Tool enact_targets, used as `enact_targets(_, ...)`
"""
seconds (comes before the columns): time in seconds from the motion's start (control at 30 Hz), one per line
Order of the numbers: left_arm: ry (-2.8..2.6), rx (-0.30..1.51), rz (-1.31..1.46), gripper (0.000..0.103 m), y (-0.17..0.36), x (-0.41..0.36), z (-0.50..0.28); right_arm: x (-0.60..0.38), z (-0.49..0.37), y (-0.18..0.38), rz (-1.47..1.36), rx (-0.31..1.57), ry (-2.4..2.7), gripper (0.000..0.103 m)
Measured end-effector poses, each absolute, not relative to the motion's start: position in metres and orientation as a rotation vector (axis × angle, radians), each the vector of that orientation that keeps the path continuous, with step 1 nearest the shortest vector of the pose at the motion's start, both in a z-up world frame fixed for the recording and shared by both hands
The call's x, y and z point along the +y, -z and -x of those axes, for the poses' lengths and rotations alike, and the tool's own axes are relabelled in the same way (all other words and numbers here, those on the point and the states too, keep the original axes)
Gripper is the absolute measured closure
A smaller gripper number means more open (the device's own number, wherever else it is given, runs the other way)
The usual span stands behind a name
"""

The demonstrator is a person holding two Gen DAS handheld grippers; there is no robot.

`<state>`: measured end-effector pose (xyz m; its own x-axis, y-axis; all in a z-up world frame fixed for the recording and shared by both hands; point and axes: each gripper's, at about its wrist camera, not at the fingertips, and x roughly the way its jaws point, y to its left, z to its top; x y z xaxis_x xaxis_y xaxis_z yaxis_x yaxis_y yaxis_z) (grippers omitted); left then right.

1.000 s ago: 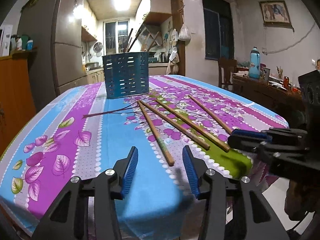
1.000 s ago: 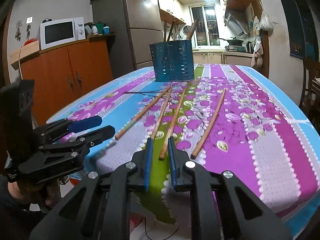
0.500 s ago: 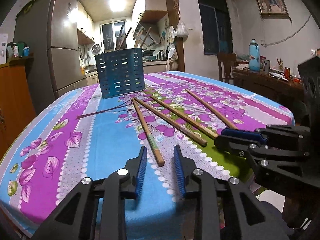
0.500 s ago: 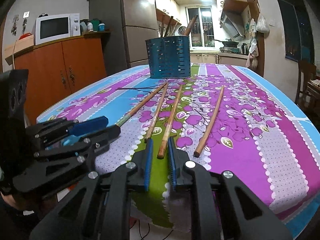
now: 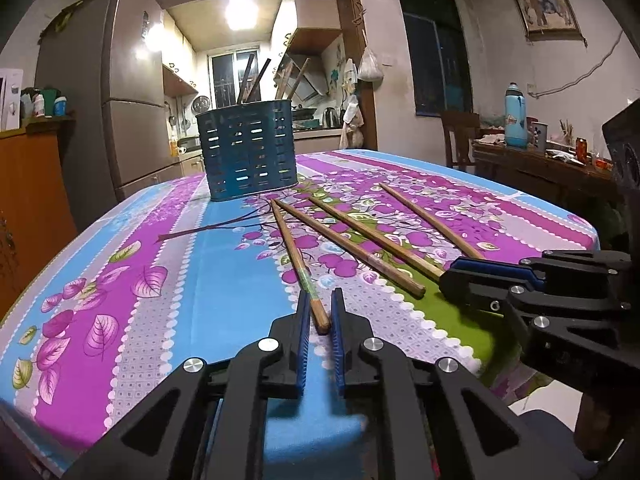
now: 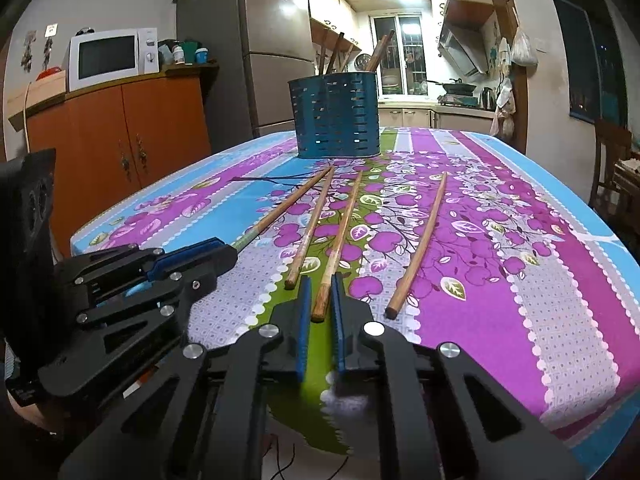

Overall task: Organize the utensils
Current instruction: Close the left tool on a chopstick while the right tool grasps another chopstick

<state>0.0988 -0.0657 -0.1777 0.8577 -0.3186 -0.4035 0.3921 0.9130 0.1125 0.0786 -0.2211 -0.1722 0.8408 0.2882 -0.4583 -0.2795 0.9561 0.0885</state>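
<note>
Several wooden chopsticks lie fanned on the floral tablecloth [image 5: 168, 280], pointing at a blue slotted utensil holder [image 5: 250, 148] with sticks in it at the far side. My left gripper [image 5: 320, 312] is shut on the near end of the leftmost chopstick [image 5: 294, 252]. My right gripper [image 6: 320, 304] is shut on the near end of the third chopstick from the left [image 6: 344, 232]. The holder also shows in the right wrist view [image 6: 336, 116]. Each gripper shows in the other's view: the right one [image 5: 448, 276], the left one [image 6: 232, 252].
Two loose chopsticks [image 6: 312, 224] [image 6: 424, 232] lie beside the held ones. A fridge [image 6: 248, 48], an orange cabinet [image 6: 120, 136] with a microwave [image 6: 108, 58], and a chair [image 5: 460, 136] surround the table. The table's near edge is just under both grippers.
My left gripper has closed from wide open onto the leftmost chopstick's end. Both grippers have dropped lower and closer to the table, with the right one shut around its chopstick.
</note>
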Motion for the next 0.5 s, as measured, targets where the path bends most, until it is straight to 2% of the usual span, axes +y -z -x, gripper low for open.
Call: enact_targets(0.5,0.355,0.355,-0.211,0.091,0.1815,-0.0686,-0.0982,-0.218,-0.0764,0.174,-0.016,0.473,-0.284,0.094)
